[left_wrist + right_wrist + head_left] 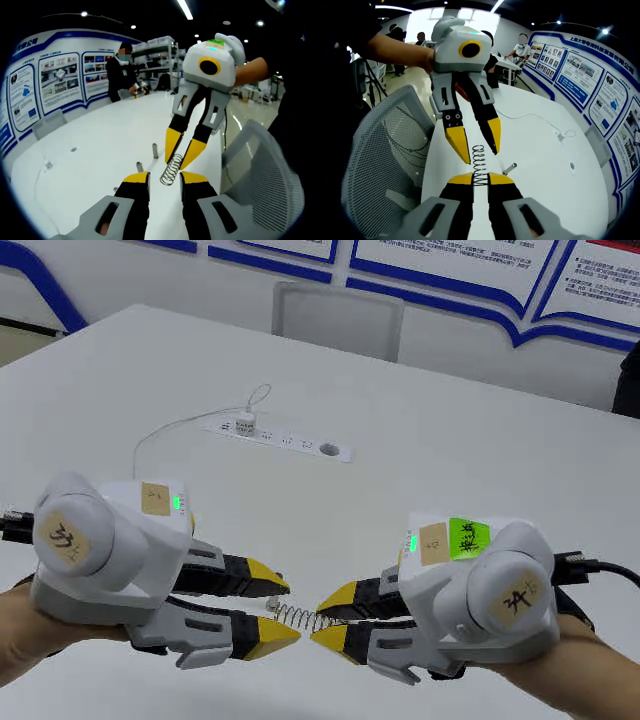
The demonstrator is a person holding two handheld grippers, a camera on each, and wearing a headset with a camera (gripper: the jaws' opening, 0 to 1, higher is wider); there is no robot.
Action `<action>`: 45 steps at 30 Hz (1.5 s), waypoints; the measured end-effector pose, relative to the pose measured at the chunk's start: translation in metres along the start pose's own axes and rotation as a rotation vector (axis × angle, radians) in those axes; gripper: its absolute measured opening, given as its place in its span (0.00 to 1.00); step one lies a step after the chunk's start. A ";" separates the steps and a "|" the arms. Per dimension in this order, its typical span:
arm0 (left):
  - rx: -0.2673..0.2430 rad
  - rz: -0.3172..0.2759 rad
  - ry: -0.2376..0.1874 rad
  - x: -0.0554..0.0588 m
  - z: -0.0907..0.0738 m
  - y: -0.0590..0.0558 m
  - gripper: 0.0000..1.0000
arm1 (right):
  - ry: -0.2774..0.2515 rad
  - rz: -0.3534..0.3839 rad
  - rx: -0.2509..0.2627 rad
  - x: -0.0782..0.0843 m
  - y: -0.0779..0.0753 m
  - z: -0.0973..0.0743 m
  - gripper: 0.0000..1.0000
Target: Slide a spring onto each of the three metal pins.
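**Inspector:** Condition of the right gripper?

**Operator:** My right gripper (pixel 315 620) is clenched on one end of the spring (pixel 295 617). In the right gripper view its two yellow-tipped jaws stand nearly parallel, with the coil pinched between them.

**Inspector:** And the left?

**Operator:** My left gripper (pixel 293 610) is released. Its jaws are spread, one on each side of the spring's other end. The left gripper view shows a gap on both sides.

**Inspector:** Location of the spring?

**Operator:** Held in the air between the two grippers, which meet tip to tip above the white table (pixel 420 450). It is not yet on a pin.

**Inspector:** The pins?

**Operator:** Two recorded in the left gripper view, both upright on the table: the near pin (pixel 139 166) and the far pin (pixel 155 150). They stand near each other, apart from the spring. Both are bare.

**Inspector:** Anything else?

**Operator:** A power strip (pixel 285 438) with a thin white cable (pixel 170 430), well beyond the grippers, and a mesh chair (pixel 270 170) beside the table
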State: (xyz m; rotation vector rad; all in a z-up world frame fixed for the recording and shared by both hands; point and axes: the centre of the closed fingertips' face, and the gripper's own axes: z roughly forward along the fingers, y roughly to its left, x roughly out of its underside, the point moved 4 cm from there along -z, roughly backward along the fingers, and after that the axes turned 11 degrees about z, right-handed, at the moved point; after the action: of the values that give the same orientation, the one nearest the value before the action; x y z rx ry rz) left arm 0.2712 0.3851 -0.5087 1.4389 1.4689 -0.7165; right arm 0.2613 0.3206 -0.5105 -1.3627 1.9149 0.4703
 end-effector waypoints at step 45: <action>0.098 0.152 0.000 -0.002 0.004 -0.010 0.10 | 0.005 -0.032 -0.095 -0.006 0.003 -0.002 0.13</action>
State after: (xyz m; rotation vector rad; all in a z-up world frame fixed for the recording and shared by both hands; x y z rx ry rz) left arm 0.2621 0.3798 -0.5105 1.6063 1.3241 -0.7016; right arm 0.2583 0.3241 -0.5050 -1.4545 1.8928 0.5482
